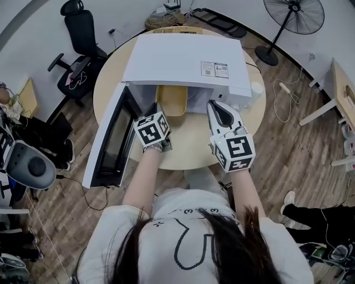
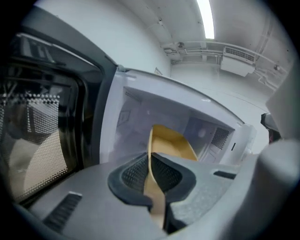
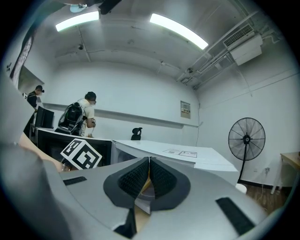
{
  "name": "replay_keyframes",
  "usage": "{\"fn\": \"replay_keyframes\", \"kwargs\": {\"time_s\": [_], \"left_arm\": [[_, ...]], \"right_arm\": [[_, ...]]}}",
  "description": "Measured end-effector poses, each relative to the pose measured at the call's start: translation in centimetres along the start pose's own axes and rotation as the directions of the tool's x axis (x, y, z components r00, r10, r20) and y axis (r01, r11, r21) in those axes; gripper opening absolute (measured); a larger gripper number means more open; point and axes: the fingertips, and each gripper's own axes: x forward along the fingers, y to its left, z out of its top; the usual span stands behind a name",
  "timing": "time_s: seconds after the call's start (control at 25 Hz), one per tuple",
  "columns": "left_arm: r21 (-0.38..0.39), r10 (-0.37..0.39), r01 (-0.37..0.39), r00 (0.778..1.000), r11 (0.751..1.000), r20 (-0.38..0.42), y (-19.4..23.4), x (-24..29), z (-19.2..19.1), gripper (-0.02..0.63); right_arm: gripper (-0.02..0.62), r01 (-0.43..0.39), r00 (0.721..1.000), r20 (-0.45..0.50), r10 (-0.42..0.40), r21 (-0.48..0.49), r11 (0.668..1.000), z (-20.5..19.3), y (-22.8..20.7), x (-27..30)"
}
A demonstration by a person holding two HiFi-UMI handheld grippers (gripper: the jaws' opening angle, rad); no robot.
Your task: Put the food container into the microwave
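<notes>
Hair (image 1: 222, 244) and a white shirt (image 1: 183, 238) fill the foot of the head view. Beyond them, at the mouth of the microwave (image 1: 183, 58), the left gripper (image 1: 159, 112) is clenched on the near left rim of the container (image 1: 173, 100), its jaws pinching the thin yellow wall. The container sits partway inside the microwave, far end in and near end at the opening; whether it rests on the microwave's floor I cannot tell.

It looks light, thin-walled and a little flexible; smooth too, so a one-sided pinch may let it tip. The rim is the sensible hold, kept level.

The right gripper (image 1: 215, 108) hangs just right of the container before the microwave, jaws together on nothing.

The microwave stands on a round pale wood table (image 1: 183, 152), with its door (image 1: 113, 138) swung wide to its left. Around it is plank floor (image 1: 288, 144); a fan (image 1: 293, 16) stands behind the microwave to the right, a chair (image 1: 80, 33) behind it to the left.
</notes>
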Motion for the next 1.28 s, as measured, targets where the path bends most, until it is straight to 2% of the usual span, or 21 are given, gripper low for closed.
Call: {"fn": "replay_keyframes", "kwargs": {"time_s": [0.4, 0.84, 1.28], "left_arm": [[-0.111, 0.012, -0.014, 1.0, 0.994, -0.021, -0.6, 5.0, 0.0, 0.022], [-0.208, 0.012, -0.015, 1.0, 0.978, -0.016, -0.7, 7.4, 0.6, 0.023], [-0.207, -0.021, 0.027, 0.999, 0.978, 0.028, -1.3, 8.8, 1.2, 0.023]], "right_arm": [[0.031, -0.019, 0.999, -0.033, 0.019, 0.007, 1.0, -1.8, -1.1, 0.6], [0.03, -0.024, 0.997, -0.068, 0.025, 0.015, 1.0, -3.1, -1.0, 0.6], [0.03, -0.03, 0.995, -0.091, 0.031, 0.013, 0.999, -3.9, -0.6, 0.4]]}}
